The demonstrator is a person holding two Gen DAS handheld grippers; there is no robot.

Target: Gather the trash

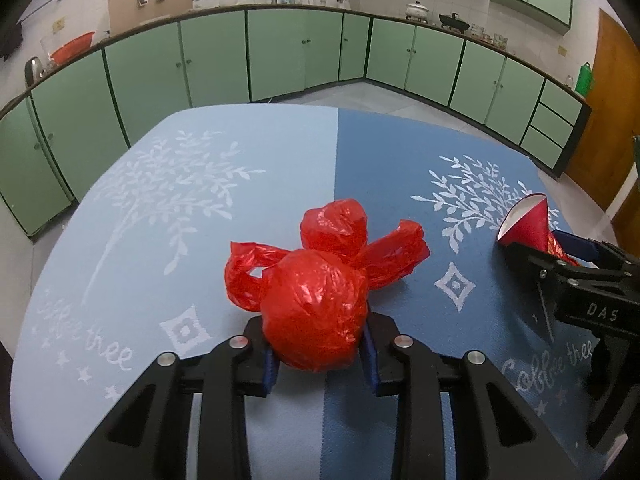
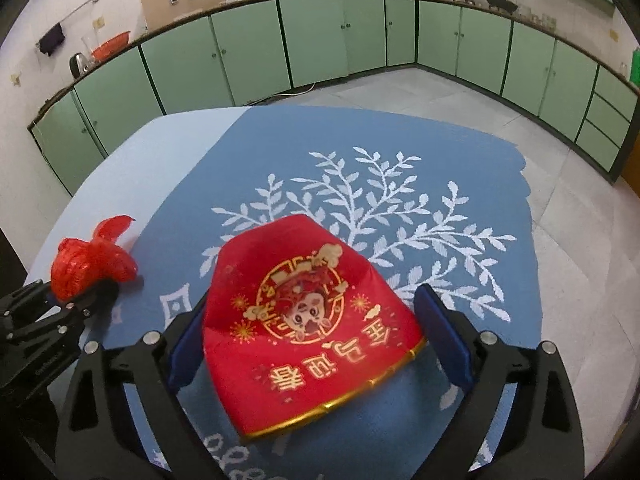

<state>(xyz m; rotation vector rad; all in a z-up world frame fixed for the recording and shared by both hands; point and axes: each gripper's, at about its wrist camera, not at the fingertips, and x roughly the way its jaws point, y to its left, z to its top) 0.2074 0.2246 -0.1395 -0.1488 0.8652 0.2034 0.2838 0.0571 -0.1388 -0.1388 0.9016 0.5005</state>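
A crumpled red plastic bag point(image 1: 316, 312), knotted into a ball with loose ears, lies on the blue tablecloth point(image 1: 248, 216). My left gripper point(image 1: 320, 346) is shut on it, both blue pads pressing the ball's sides. A flattened red paper cup point(image 2: 308, 320) with a gold rim and a printed cartoon lies on the darker half of the cloth, between the fingers of my right gripper point(image 2: 312, 312). That gripper stands open, and its right pad point(image 2: 444, 340) is clear of the cup. In the left wrist view the cup point(image 1: 524, 224) and right gripper point(image 1: 540, 246) are at the far right. The right wrist view has the bag point(image 2: 88, 260) and left gripper point(image 2: 76, 292) at the far left.
The table point(image 2: 500, 184) carries a two-tone blue cloth with white tree prints; its far edge drops to grey floor tiles point(image 2: 460, 96). Green cabinets point(image 1: 280, 52) under a counter line the walls beyond. A wooden door point(image 1: 604, 120) stands at the right.
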